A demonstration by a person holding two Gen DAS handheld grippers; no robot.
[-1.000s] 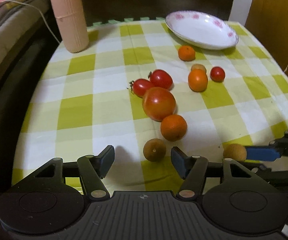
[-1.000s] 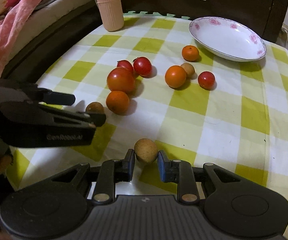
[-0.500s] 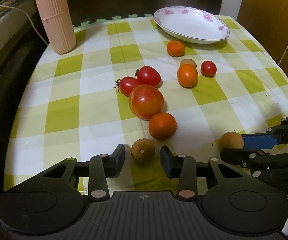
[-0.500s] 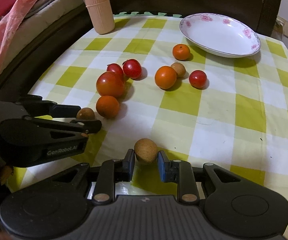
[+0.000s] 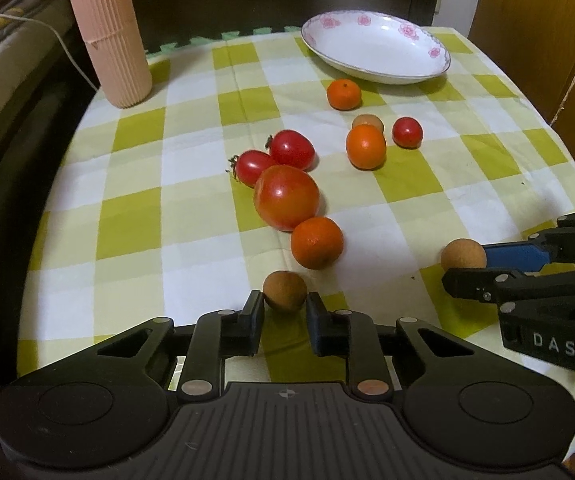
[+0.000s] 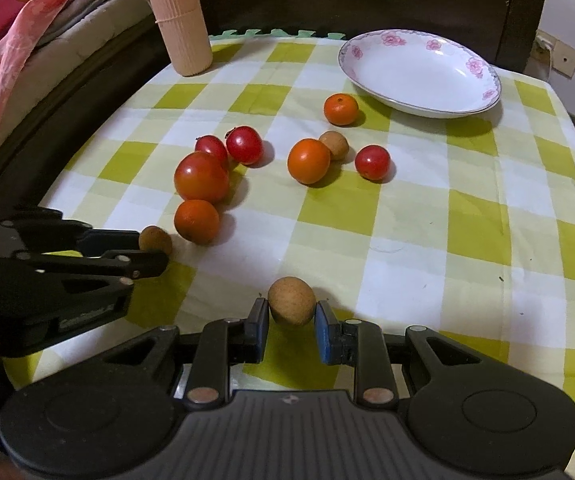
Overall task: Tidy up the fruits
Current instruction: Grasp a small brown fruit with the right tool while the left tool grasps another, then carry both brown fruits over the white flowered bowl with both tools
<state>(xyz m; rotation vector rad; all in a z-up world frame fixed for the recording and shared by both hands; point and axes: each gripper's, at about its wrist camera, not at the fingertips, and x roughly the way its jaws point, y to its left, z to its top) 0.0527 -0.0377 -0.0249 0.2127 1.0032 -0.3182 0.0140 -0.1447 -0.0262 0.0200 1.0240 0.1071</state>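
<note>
My left gripper (image 5: pixel 285 307) is shut on a small brown longan (image 5: pixel 284 291) near the front edge of the checked tablecloth. My right gripper (image 6: pixel 292 314) is shut on a paler longan (image 6: pixel 291 300), which also shows in the left wrist view as the paler longan (image 5: pixel 462 254). Just beyond the left gripper lie a mandarin (image 5: pixel 316 242) and a large tomato (image 5: pixel 286 197), touching each other. Two small tomatoes (image 5: pixel 291 149) sit behind them. Farther right are an orange (image 5: pixel 365 147), a third longan (image 5: pixel 368 122), a cherry tomato (image 5: pixel 407 132) and a small mandarin (image 5: pixel 343 94).
A white plate (image 5: pixel 375 48) with pink flowers stands at the back right with nothing in it. A tall pink ribbed cylinder (image 5: pixel 107 32) stands at the back left. Bedding lies beyond the table's left edge, and a dark drawer front stands behind it.
My left gripper has moved forward and shut its fingers on the brown longan; it was open a second ago. My right gripper has stayed shut on its longan.
</note>
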